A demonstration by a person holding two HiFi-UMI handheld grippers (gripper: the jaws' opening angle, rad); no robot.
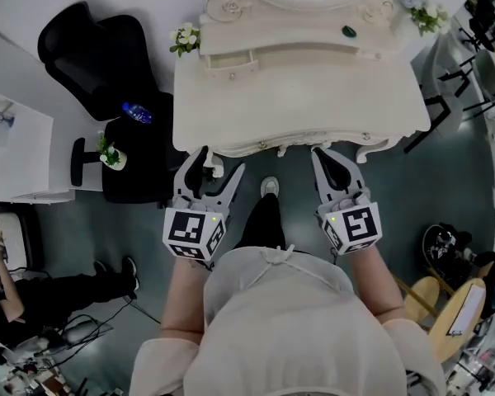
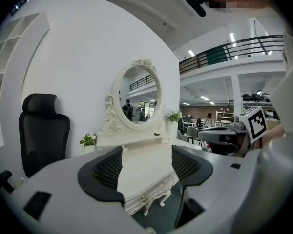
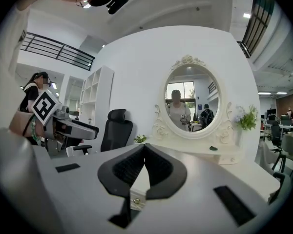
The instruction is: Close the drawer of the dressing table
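Note:
The white dressing table (image 1: 297, 97) with its oval mirror (image 3: 192, 99) stands straight ahead of me. Its front drawer face (image 1: 313, 145) looks flush with the table's scalloped front edge. A small gold knob (image 3: 135, 200) shows just below my right jaws. My right gripper (image 1: 322, 155) is shut with nothing in it, its tips just short of the front edge. My left gripper (image 1: 219, 165) is open and empty in front of the table's left corner. Between its fingers the left gripper view shows the table top (image 2: 144, 169) and another knob (image 2: 142, 198).
A black office chair (image 1: 99, 52) with a blue bottle (image 1: 137, 112) on its seat stands left of the table. A small potted plant (image 1: 109, 153) and a white desk (image 1: 16, 151) are also there. A seated person (image 1: 33, 295) is at lower left, wooden chairs (image 1: 454, 308) at lower right.

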